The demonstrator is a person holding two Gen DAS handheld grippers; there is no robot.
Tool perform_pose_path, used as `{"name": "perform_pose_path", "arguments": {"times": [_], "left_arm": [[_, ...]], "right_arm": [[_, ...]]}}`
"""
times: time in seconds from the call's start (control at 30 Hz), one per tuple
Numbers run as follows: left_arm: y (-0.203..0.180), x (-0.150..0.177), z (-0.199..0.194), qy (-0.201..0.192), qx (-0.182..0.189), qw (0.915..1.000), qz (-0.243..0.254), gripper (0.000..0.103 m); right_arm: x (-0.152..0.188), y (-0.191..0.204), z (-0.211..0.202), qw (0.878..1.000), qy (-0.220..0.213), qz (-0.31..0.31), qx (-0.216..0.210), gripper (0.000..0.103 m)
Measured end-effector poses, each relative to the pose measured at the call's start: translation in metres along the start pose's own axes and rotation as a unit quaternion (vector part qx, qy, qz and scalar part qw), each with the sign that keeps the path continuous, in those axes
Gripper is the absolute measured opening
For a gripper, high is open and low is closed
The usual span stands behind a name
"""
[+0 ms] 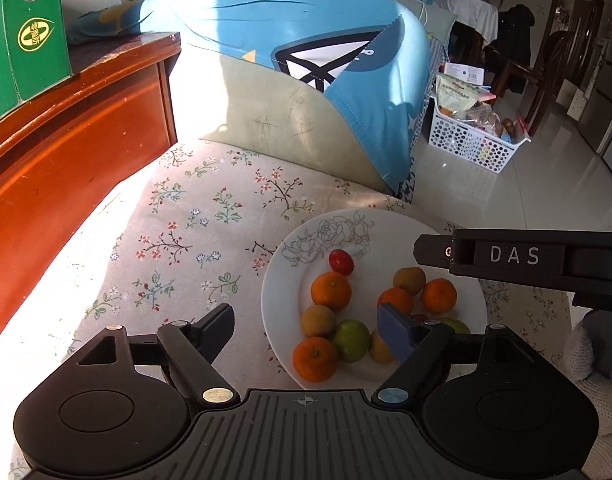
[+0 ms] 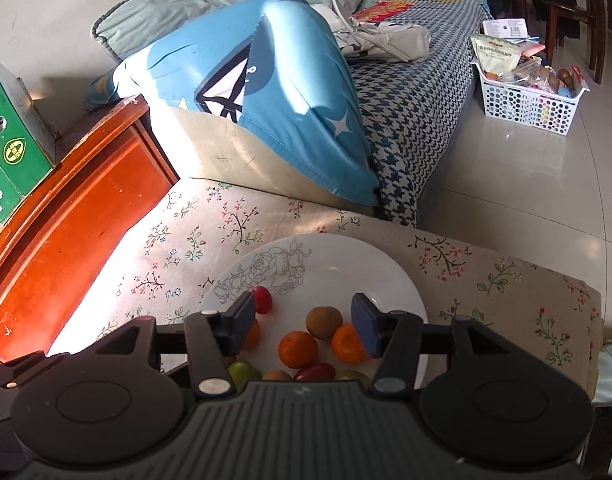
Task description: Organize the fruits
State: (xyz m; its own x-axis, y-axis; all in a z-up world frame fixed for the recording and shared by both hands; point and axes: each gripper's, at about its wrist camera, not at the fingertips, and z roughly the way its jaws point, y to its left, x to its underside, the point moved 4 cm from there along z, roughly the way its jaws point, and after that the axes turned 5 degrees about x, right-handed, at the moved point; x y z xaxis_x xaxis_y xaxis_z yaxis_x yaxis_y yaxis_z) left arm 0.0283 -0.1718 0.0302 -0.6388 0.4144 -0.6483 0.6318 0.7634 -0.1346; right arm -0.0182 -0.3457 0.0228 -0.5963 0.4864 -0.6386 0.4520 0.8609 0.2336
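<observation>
Left wrist view: plate (image 1: 281,300) sits near floral cushion's (image 1: 185,220) edge.

Hard sunlight from the left blows out the floral cloth (image 1: 193,216) – shadowed right side, edges fisheye-bent, focus sharp.

"DAS" in white letters on the right gripper (image 1: 514,256), other print unreadable

A lived-in home, probably a living room: a sofa (image 2: 418,92) is carrying a blue cushion (image 2: 265,92), a white basket (image 2: 526,108) is sitting on tiled floor (image 2: 506,184), and wooden dining chairs (image 2: 574,4) are standing beyond.
</observation>
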Motion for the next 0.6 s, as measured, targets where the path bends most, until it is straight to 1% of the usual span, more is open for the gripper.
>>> {"name": "perform_pose_path", "arguments": {"times": [0.17,0.2,0.23,0.3,0.4,0.57,0.6], "left_arm": [[0.004,0.009,-0.012,0.018,-0.01,0.9998,-0.005,0.081],[0.005,0.012,-0.015,0.022,-0.013,0.9997,-0.005,0.082],[0.006,0.014,-0.018,0.024,-0.016,0.9996,-0.005,0.086],[0.007,0.018,-0.022,0.027,-0.021,0.9994,-0.005,0.088],[0.01,0.022,-0.026,0.031,-0.023,0.9992,-0.008,0.088],[0.01,0.03,-0.025,0.046,-0.031,0.9984,-0.01,0.089],[0.01,0.03,-0.024,0.048,-0.033,0.9982,-0.009,0.089]], "right_arm": [[0.007,-0.004,-0.02,1.0,0.001,0.014,0.027,0.058],[0.009,-0.004,-0.023,0.999,0.002,0.015,0.029,0.062],[0.012,-0.004,-0.028,0.999,0.001,0.016,0.035,0.066],[0.018,-0.005,-0.035,0.999,0.001,0.018,0.045,0.073],[0.029,-0.007,-0.044,0.998,0.005,0.024,0.06,0.073],[0.045,-0.006,-0.049,0.996,0.015,0.018,0.086,0.075],[0.048,-0.005,-0.049,0.996,0.019,0.016,0.089,0.077]]}}
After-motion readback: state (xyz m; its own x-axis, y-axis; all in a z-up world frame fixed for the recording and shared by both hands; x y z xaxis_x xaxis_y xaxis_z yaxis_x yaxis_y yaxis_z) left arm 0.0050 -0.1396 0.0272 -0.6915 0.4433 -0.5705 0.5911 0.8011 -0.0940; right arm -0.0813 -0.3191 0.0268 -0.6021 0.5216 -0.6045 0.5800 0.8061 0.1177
